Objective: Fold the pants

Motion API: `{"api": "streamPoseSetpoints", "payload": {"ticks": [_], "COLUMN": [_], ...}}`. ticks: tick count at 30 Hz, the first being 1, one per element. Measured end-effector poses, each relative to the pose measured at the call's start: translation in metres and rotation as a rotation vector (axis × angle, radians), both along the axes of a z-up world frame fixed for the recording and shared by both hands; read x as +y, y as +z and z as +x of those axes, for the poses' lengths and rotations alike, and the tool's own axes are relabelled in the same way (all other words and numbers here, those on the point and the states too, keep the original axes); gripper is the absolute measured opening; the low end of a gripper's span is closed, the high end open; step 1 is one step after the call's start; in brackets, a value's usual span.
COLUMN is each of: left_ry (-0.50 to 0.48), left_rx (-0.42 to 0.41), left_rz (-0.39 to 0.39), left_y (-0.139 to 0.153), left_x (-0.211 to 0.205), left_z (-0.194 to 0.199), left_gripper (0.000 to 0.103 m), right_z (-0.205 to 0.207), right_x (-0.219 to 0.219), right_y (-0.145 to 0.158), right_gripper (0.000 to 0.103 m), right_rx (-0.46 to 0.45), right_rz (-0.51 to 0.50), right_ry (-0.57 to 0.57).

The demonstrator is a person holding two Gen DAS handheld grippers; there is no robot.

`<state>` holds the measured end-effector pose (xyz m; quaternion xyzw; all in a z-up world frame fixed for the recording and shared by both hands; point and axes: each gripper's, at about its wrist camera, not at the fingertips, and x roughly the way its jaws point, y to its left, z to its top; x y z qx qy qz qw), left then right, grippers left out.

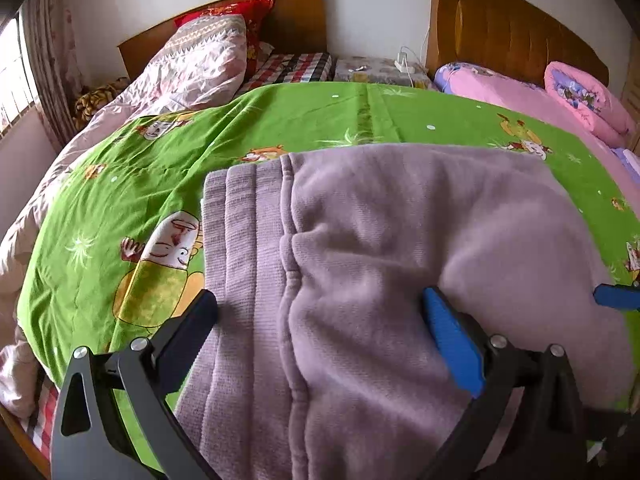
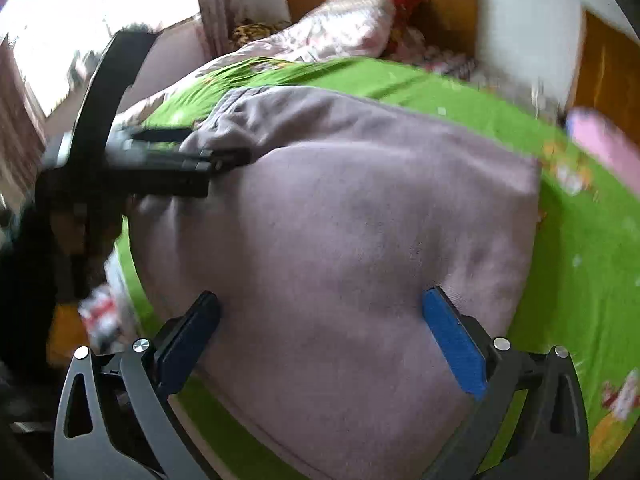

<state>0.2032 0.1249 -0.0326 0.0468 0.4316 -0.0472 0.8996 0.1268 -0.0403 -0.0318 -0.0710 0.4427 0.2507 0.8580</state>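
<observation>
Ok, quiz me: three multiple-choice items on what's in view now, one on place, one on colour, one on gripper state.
1. The pants lie on:
A. a green sheet
B. the floor
C. a chair

2. The pants are:
A. black
B. mauve
C. red

3. The left gripper is:
A. shut on the pants
B. open
C. out of view

Key: 1 A, the green sheet shows all around them; 2 B, the fleece is pale mauve in both views; 3 B, its fingers stand wide apart over the cloth, as do the right gripper's.
</observation>
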Motion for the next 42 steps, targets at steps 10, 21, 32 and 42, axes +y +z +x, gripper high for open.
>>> {"api": "streamPoseSetpoints", "payload": {"ticks": [10,21,32,42], "left_ry": [-0.006,0.058,0.147,0.114], "left_rx": [-0.082,-0.116,-0.568,-0.658], "left_rz": [0.001,-0.052,-0.106,-0.178], "left_y": [-0.004,-0.001,0.103,0.104], "left_x": [0.0,0.009,0.025,-0.015], "left_z": [-0.01,-0.024,-0.172,-0.219], "left_gripper": [0.102,0.102,0.101,0.102], "right_z": [-0.034,-0.05,-0.147,-0.178], "right_x": [-0.024,-0.028,-0.097,-0.067], "right_y": [-0.006,-0.008,0.053,0.054], "right_gripper": [0.099,0.099,0.099,0.098], "right_rx": [-0.057,-0.092,-0.332,-0.485], "right_rz": [0.07,0.06,0.157,0.133], "right_ry": [-0.096,-0.115,-0.357,-0.31]}}
